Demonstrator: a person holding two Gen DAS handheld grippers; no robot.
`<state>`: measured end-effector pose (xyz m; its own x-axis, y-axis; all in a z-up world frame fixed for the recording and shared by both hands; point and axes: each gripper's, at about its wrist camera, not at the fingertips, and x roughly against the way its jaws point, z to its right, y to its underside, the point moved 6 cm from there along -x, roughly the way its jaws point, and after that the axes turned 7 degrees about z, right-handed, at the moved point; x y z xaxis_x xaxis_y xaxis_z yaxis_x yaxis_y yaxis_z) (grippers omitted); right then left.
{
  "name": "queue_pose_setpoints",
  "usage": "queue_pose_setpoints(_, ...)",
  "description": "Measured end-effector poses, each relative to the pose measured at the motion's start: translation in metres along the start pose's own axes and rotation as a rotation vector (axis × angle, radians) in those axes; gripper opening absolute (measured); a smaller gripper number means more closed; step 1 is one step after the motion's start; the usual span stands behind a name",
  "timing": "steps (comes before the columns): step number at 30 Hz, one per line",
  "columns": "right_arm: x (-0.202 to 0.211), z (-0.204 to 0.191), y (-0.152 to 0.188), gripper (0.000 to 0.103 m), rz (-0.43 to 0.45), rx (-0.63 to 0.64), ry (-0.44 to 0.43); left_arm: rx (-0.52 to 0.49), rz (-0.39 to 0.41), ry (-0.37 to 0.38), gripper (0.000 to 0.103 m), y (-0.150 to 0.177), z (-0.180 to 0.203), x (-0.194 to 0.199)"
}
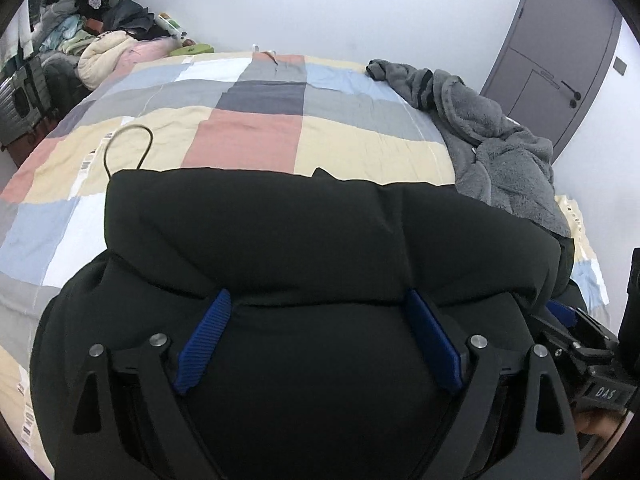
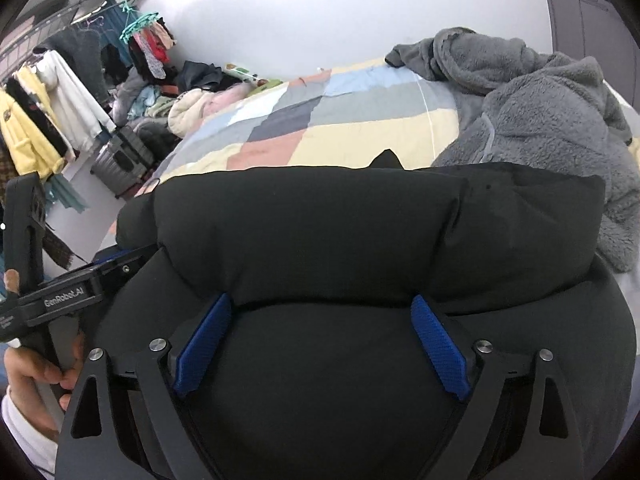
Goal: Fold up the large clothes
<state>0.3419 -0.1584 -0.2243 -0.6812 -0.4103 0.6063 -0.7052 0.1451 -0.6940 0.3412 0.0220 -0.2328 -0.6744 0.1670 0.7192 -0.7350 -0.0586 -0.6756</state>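
Black padded jacket, folded into a thick bundle, at the near edge of the patchwork bedspread; left gripper and right gripper side by side over its near fold, blue pads spread wide with the puffed fabric bulging between them, firm pressing not discernible; grey fleece garment heaped along the bed's right edge.
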Motion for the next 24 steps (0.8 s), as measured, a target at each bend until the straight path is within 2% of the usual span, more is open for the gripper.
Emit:
queue_pose_setpoints(3,0.025,0.015,-0.008,0.090,0.040,-0.066,-0.029,0.007,0.000,0.012,0.090,-0.002,-0.006,0.013)
queue_pose_setpoints(6,0.058,0.041,-0.014,0.090,0.105,-0.113,-0.015,0.052,0.032,0.028,0.090,-0.006,-0.029,0.034)
queue_pose_setpoints(8,0.073,0.063,-0.014,0.091,0.125,-0.133,0.029,0.120,0.071,0.031,0.093,-0.010,-0.056,0.051)
queue_pose_setpoints(10,0.086,0.090,-0.008,0.100,0.129,-0.171,0.081,0.178,0.106,0.020,0.102,-0.013,-0.084,0.064)
queue_pose_setpoints(11,0.090,0.104,-0.004,0.102,0.125,-0.202,0.096,0.207,0.121,0.011,0.103,-0.012,-0.102,0.070)
queue_pose_setpoints(14,0.094,0.138,0.009,0.103,0.115,-0.289,0.113,0.276,0.096,-0.017,0.103,-0.006,-0.142,0.067)
queue_pose_setpoints(16,0.085,0.158,0.021,0.103,0.081,-0.355,0.095,0.315,0.066,-0.028,0.103,0.002,-0.163,0.058)
queue_pose_setpoints(19,0.060,0.170,0.037,0.103,0.016,-0.446,0.007,0.391,-0.001,-0.012,0.103,0.018,-0.185,0.033)
queue_pose_setpoints(23,0.035,0.165,0.037,0.103,-0.028,-0.498,-0.116,0.482,-0.056,0.149,0.101,0.034,-0.177,0.010)
queue_pose_setpoints(24,0.033,0.160,0.034,0.103,-0.028,-0.486,-0.140,0.499,-0.050,0.177,0.096,0.034,-0.172,0.010)
